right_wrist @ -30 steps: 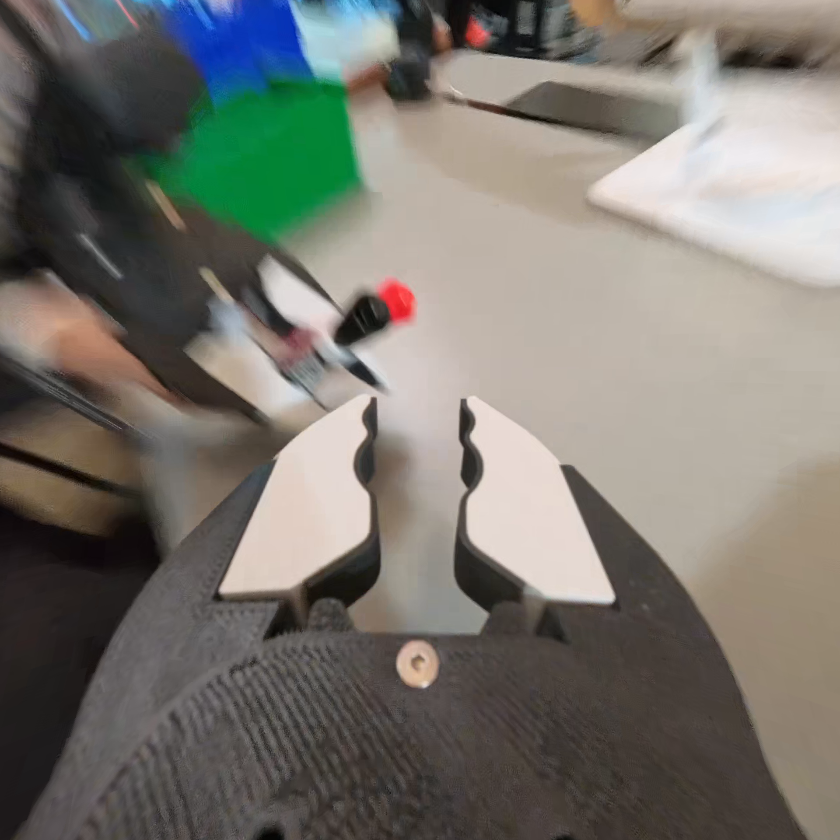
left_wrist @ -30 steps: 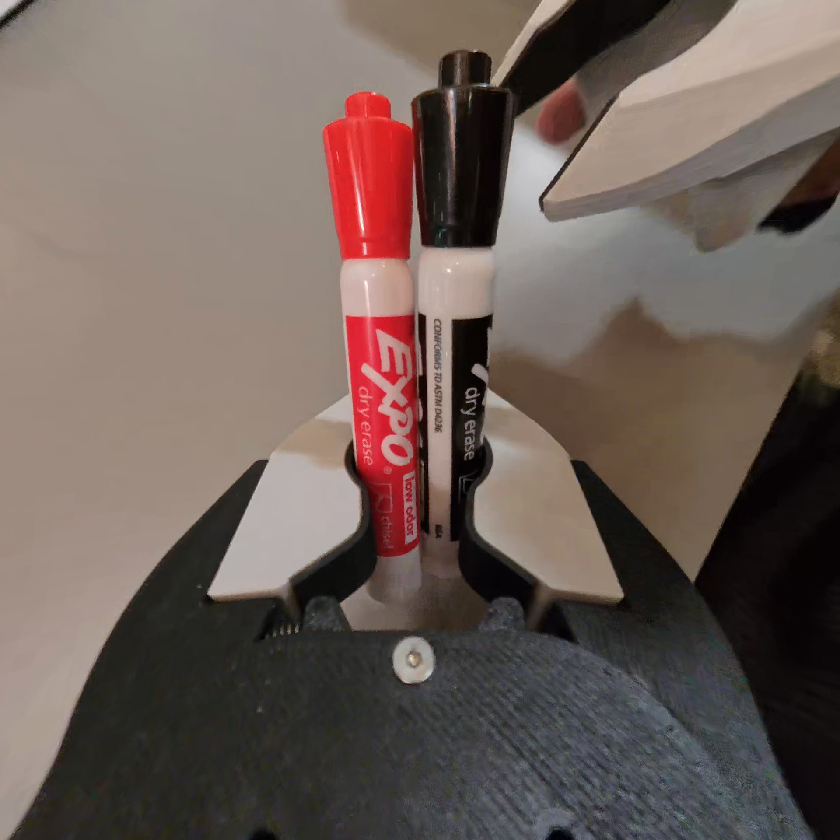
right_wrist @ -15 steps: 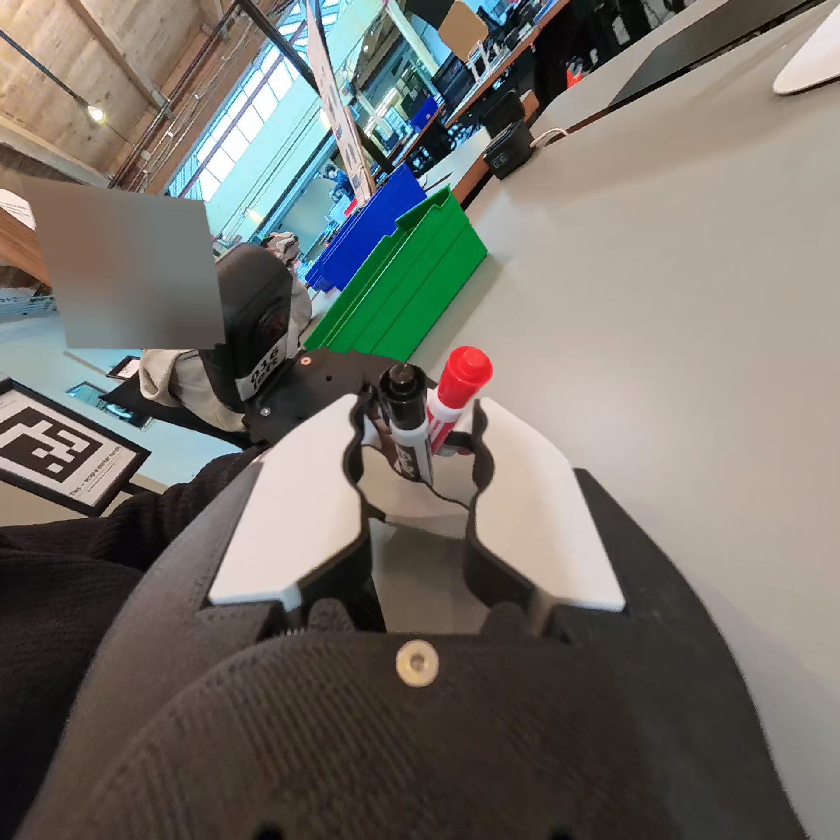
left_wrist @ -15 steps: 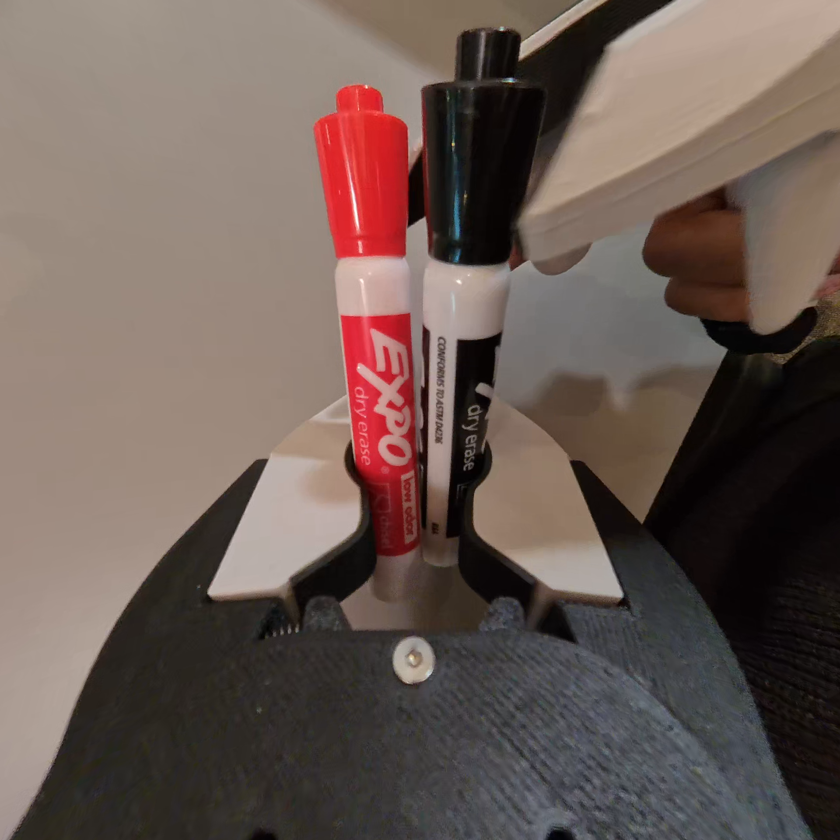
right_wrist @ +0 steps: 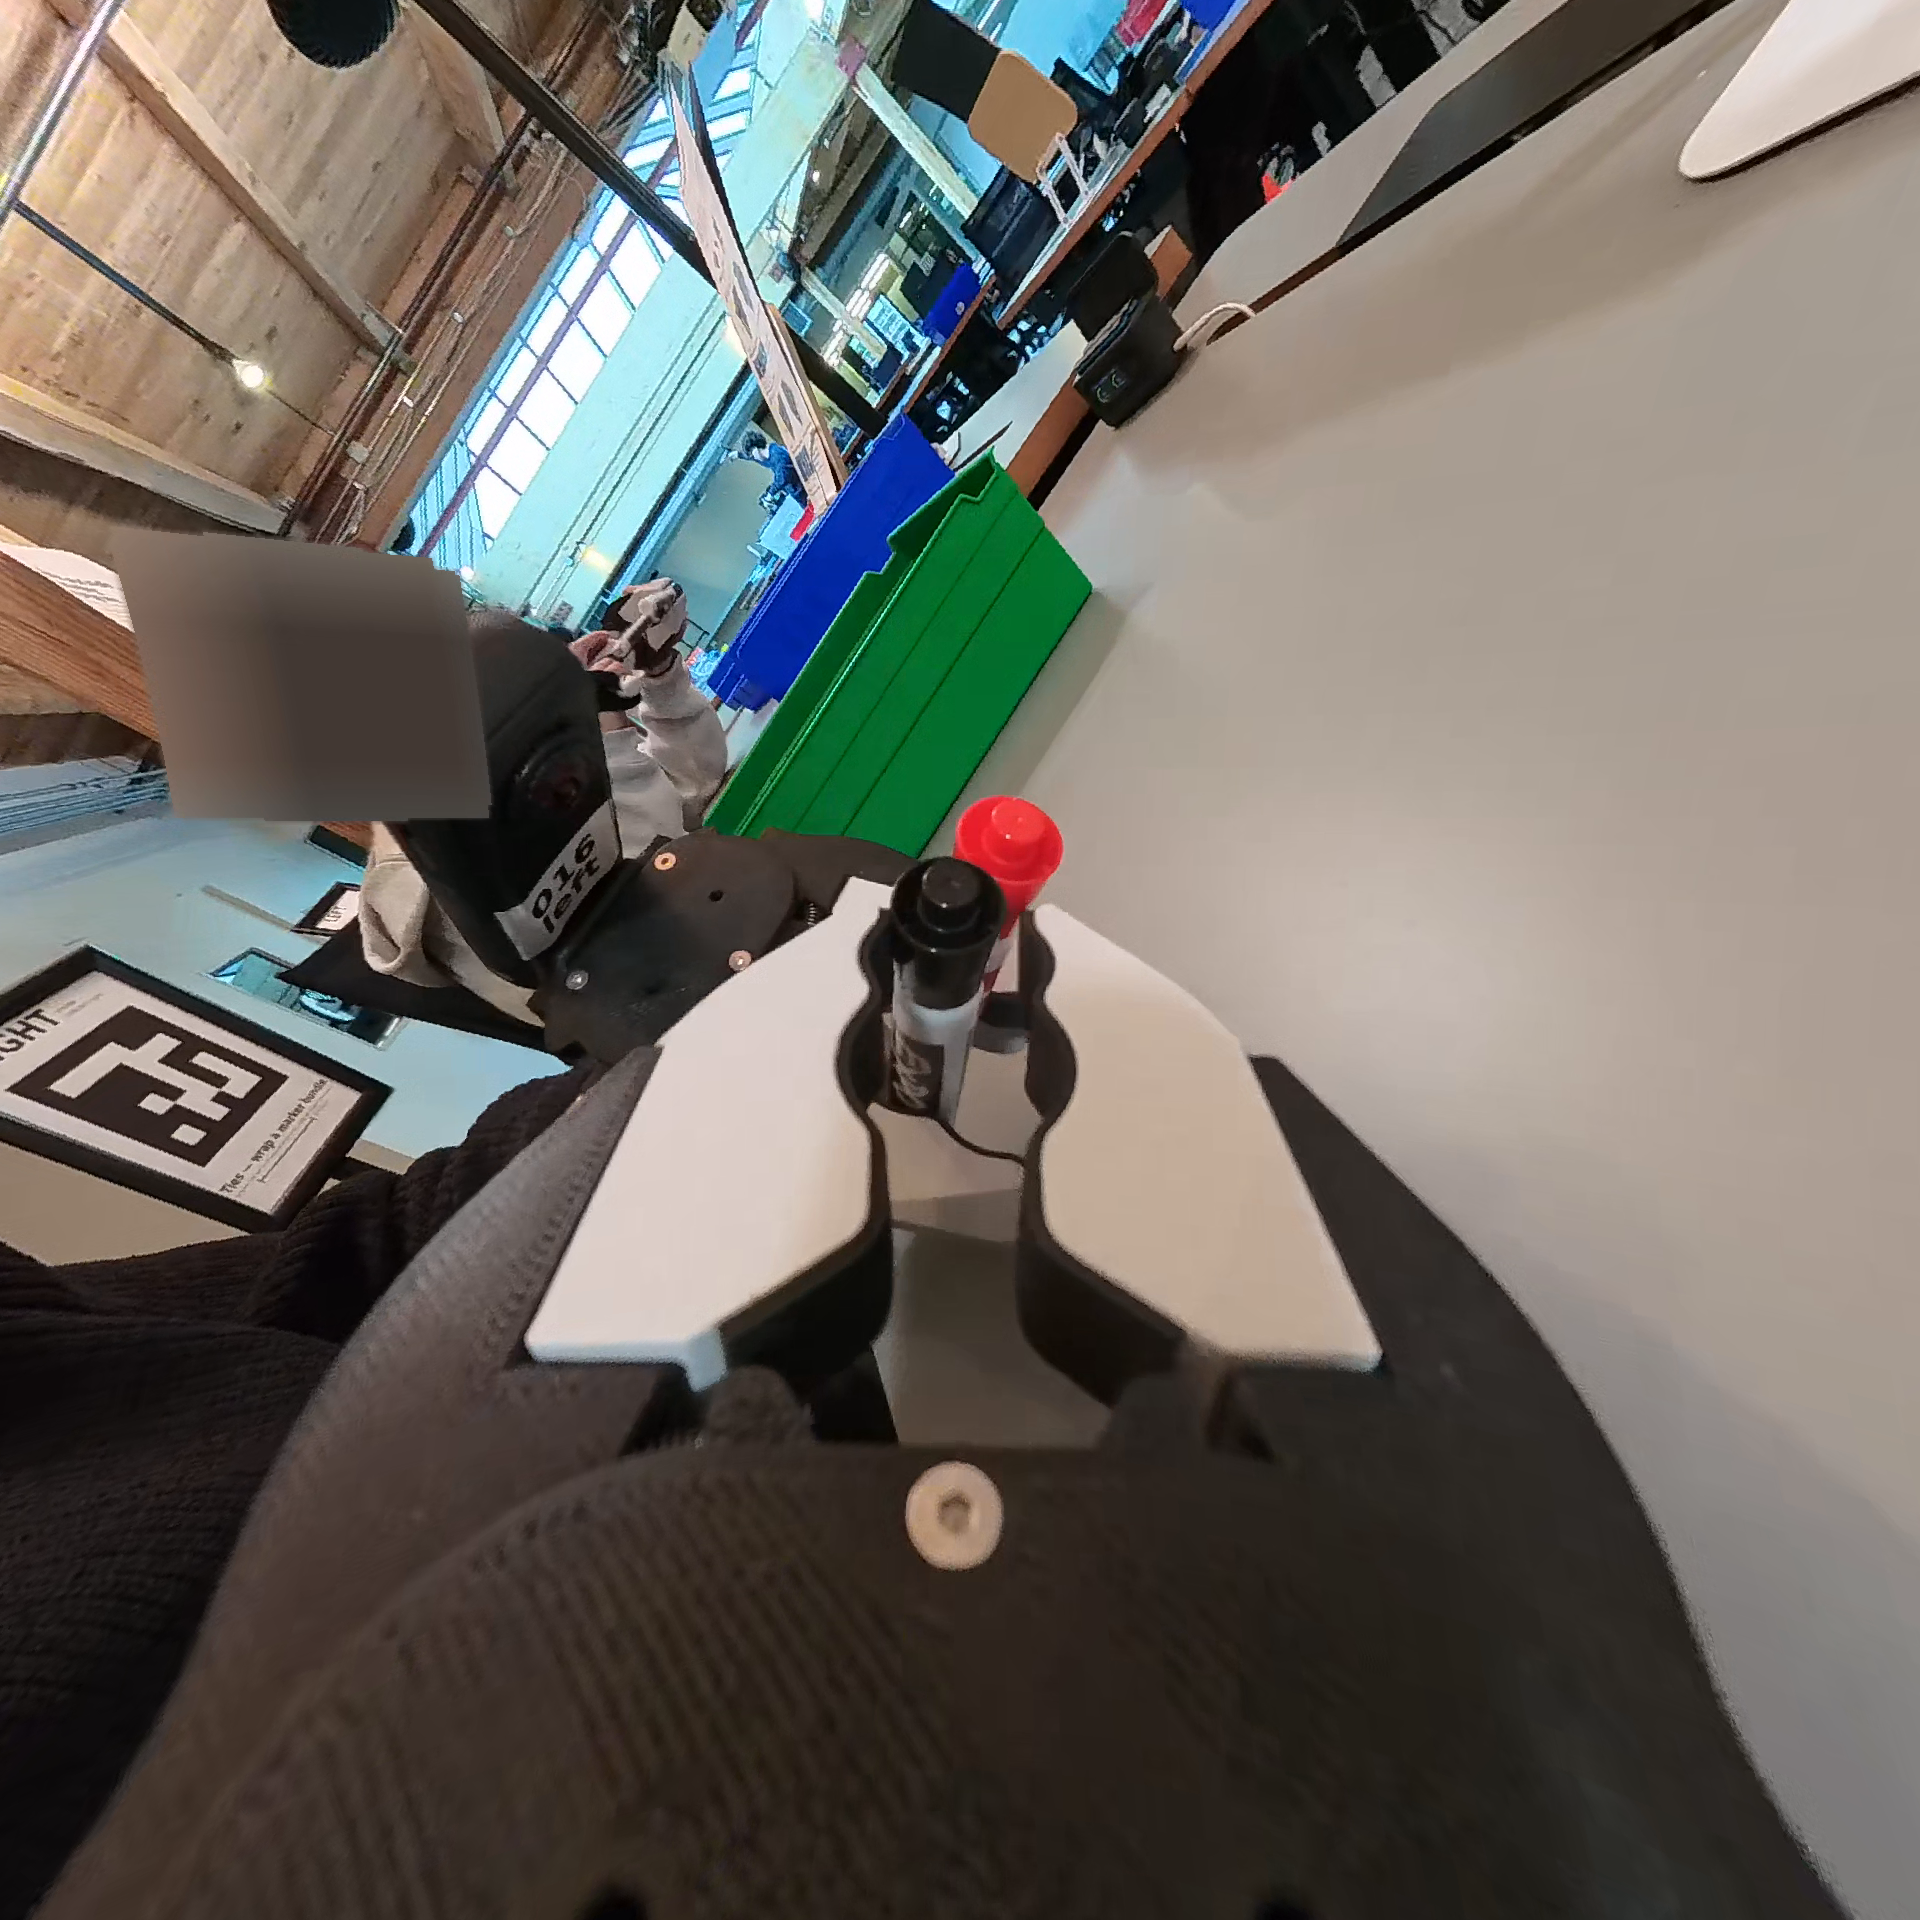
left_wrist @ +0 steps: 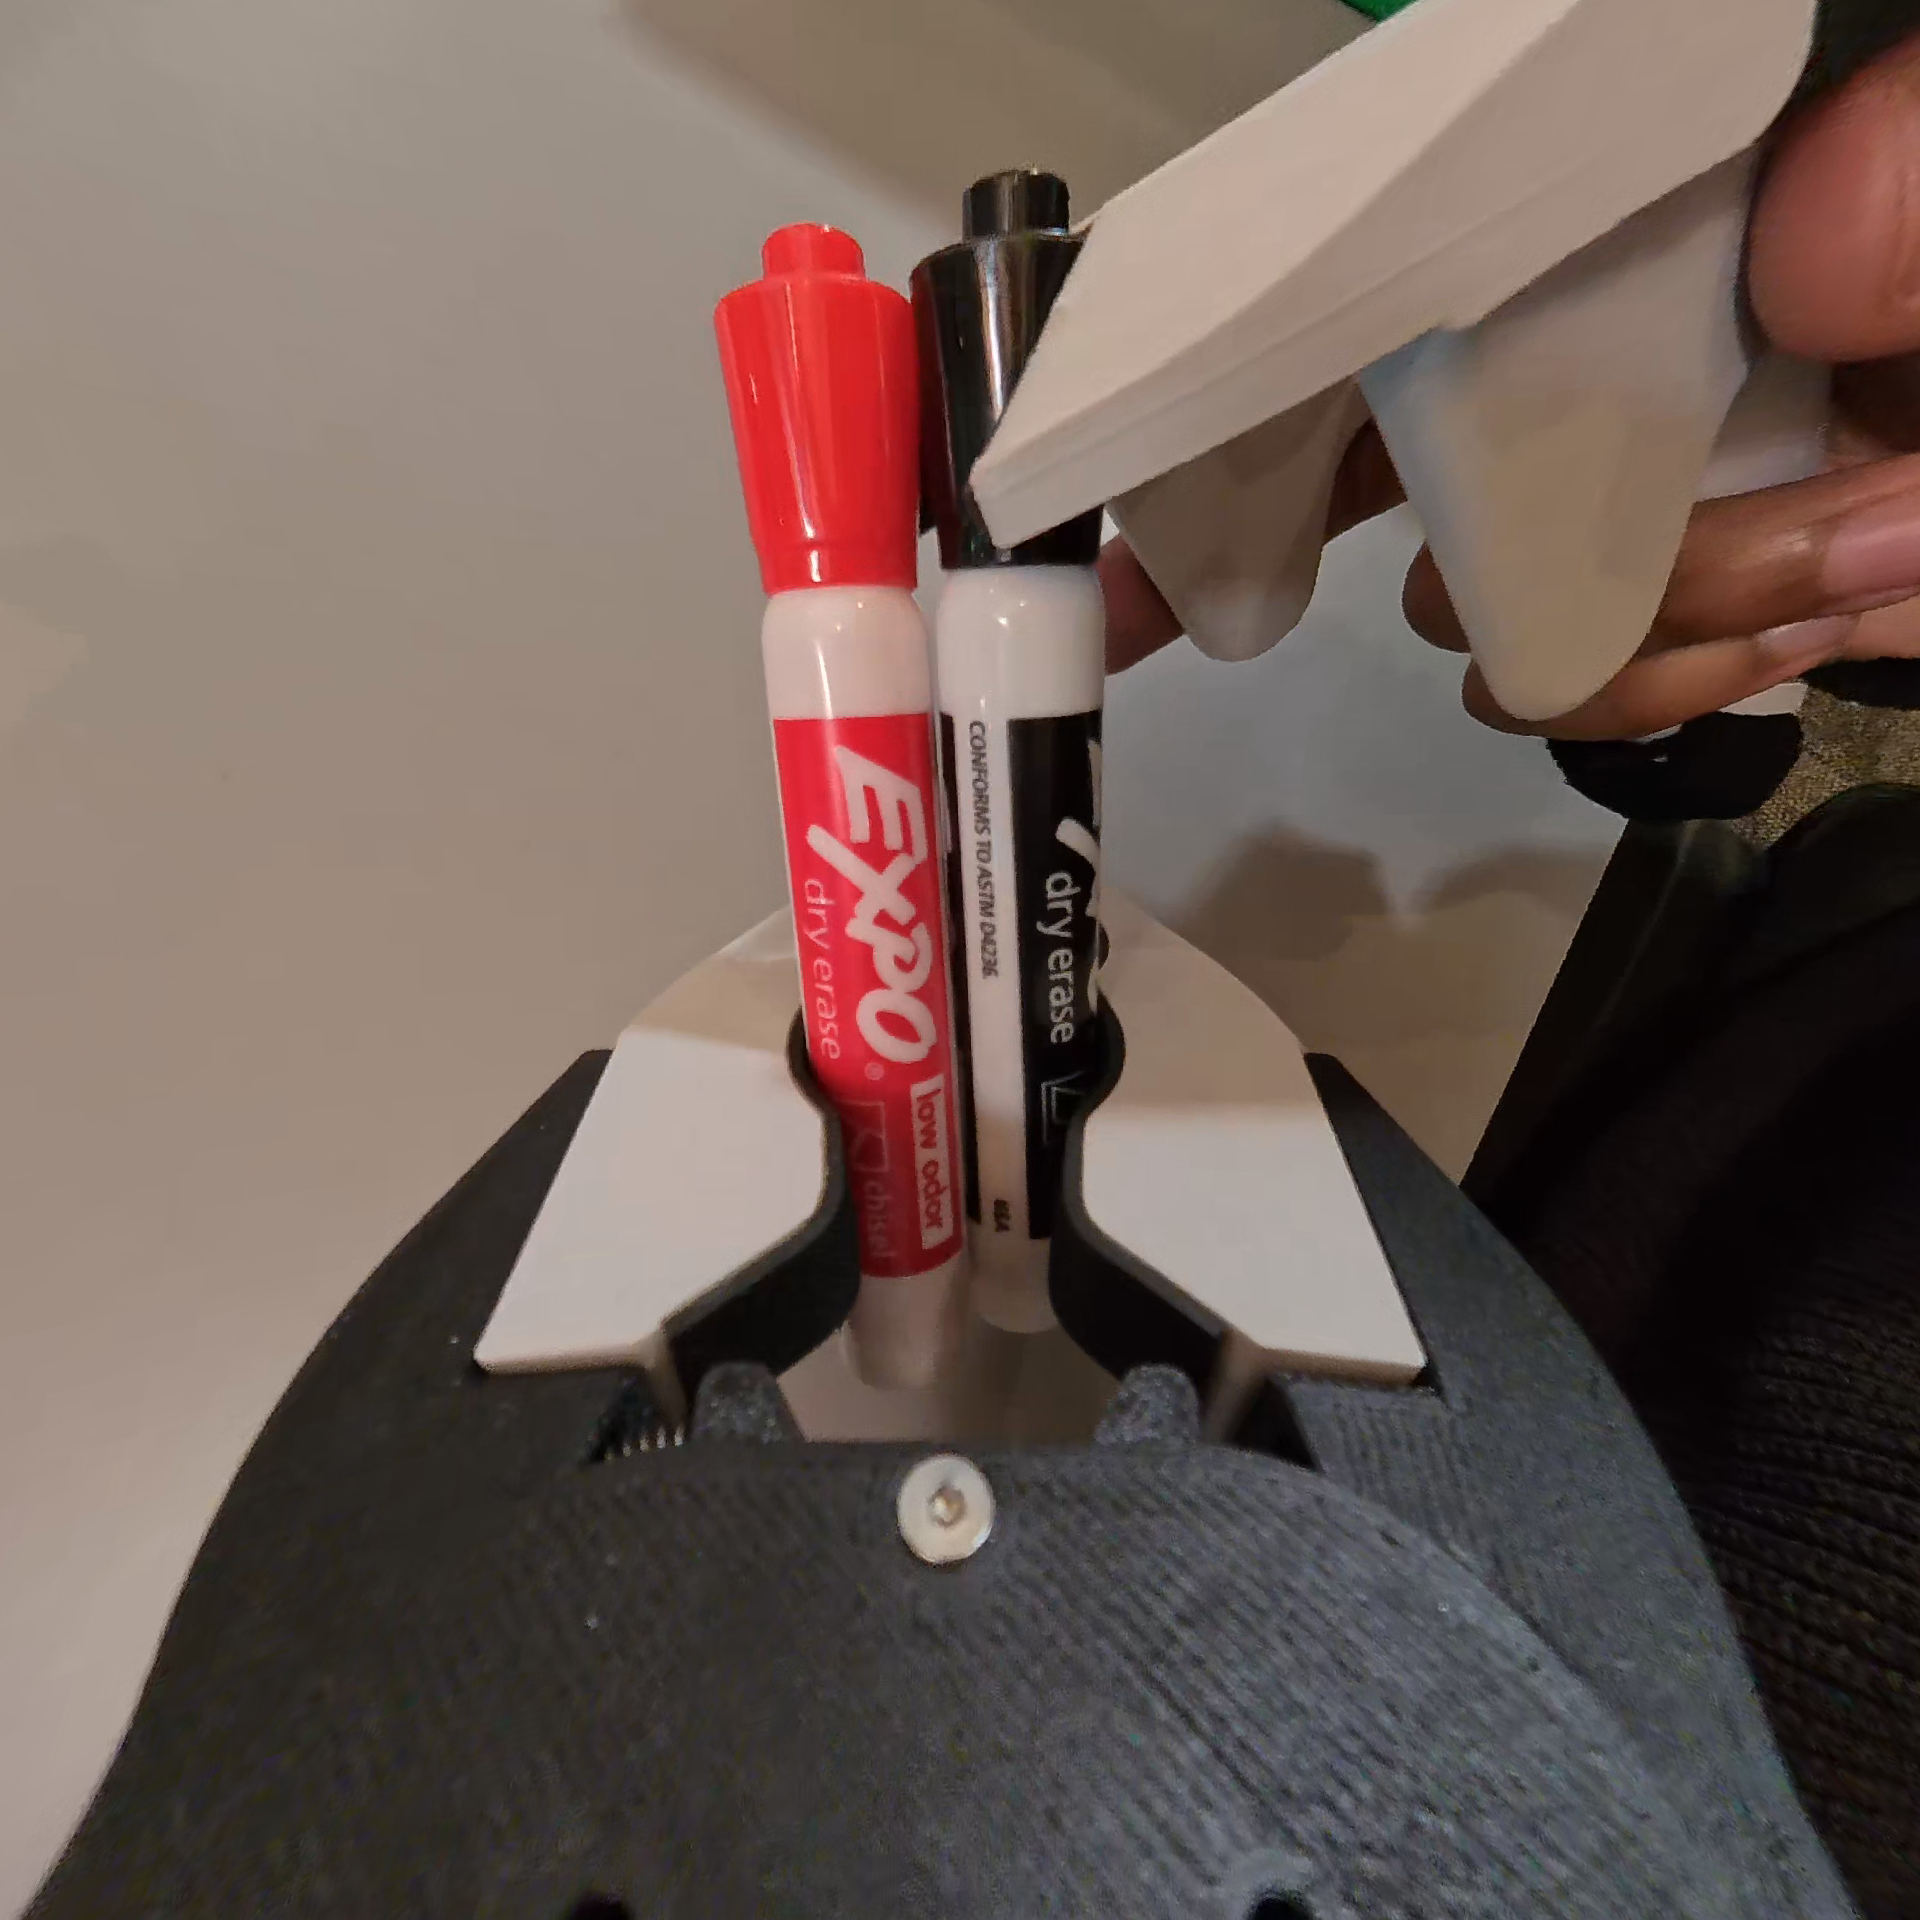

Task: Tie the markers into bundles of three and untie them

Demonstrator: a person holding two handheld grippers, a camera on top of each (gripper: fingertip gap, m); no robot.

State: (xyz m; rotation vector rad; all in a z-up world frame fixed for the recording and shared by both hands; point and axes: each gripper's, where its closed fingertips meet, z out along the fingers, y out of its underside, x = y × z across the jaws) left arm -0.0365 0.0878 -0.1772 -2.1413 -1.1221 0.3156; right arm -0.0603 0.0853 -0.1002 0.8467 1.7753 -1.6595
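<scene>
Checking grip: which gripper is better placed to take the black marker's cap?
Right: the right gripper, open, flanks the black marker at its cap; the left gripper is shut on it and the red marker.

At centre frame stand a red-capped marker (left_wrist: pixel 844 727) with a red and white barrel and a black-capped marker (left_wrist: pixel 1023 727) with a black and white barrel. The left gripper (left_wrist: pixel 951 1101) is black with white finger faces. Upper centre, a green bin (right_wrist: pixel 914 686) sits beside a blue bin (right_wrist: pixel 831 561) on the pale grey counter (right_wrist: pixel 1507 727).

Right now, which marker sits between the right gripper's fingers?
The black marker. Its cap lies between the right gripper fingers; the red marker sits just beyond them.
</scene>
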